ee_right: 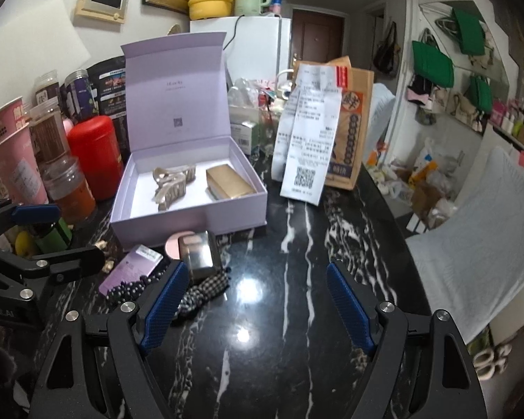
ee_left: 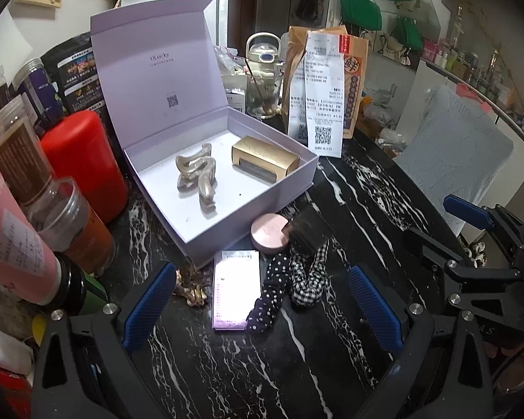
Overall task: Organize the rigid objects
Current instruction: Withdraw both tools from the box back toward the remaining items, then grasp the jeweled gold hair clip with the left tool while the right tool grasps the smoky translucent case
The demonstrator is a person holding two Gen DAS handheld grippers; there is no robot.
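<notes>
Lavender gift box (ee_left: 206,160) sits open on the black marble counter (ee_left: 366,209), lid up at the far side. Already inside: a pearly claw hair clip (ee_left: 197,174) on the left, a gold carton (ee_left: 263,157) on the right.

Still loose on the counter just near of the box: a round pink compact (ee_left: 269,233), a small dark cube box (ee_left: 309,228) touching it, a flat lavender carton (ee_left: 235,289), and two fabric scrunchies (ee_left: 293,286).

Left gripper (ee_left: 262,310) has jaws spread and empty over the flat carton. Right gripper (ee_right: 256,302) has jaws spread and empty over bare counter.

Handling guesses:
- Compact looks light, hard and slick; take it across the rim.
- Cube box is stiff; pinch opposite flat faces.
- Flat carton is thin card and crushable; grip the long edges gently.
- Scrunchies are soft, probably not for this task.
</notes>
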